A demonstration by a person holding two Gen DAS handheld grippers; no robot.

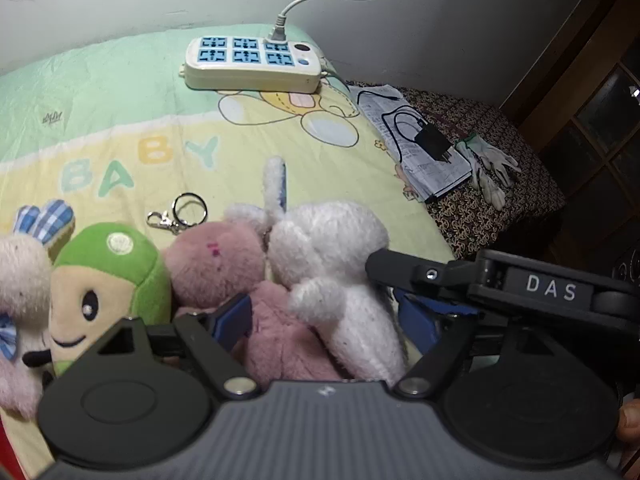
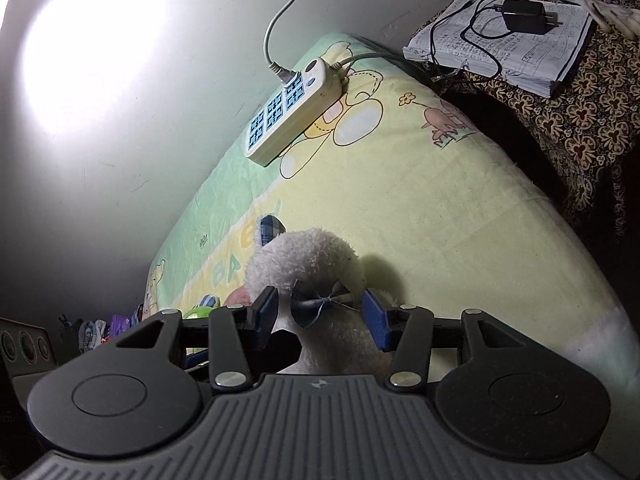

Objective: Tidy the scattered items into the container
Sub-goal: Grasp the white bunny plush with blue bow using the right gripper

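Several plush toys lie on a baby-print blanket [image 1: 120, 128]. In the left wrist view my left gripper [image 1: 320, 328] is open around a pink plush [image 1: 224, 268] and a white plush rabbit [image 1: 332, 256]; its blue pads [image 1: 232, 320] sit on either side. A green-capped doll [image 1: 104, 280] and a pale plush [image 1: 20, 280] lie to the left. The other gripper's arm [image 1: 500, 284] reaches in from the right. In the right wrist view my right gripper [image 2: 320, 316] straddles the white plush with a blue bow [image 2: 320, 264], pads [image 2: 374, 320] close to its sides. No container shows.
A white power strip [image 1: 252, 64] with its cord lies at the blanket's far end, also in the right wrist view [image 2: 296, 108]. A key ring [image 1: 180, 212] lies on the blanket. A notebook with a black charger [image 1: 432, 144] and white gloves [image 1: 488, 168] rest on patterned cloth to the right.
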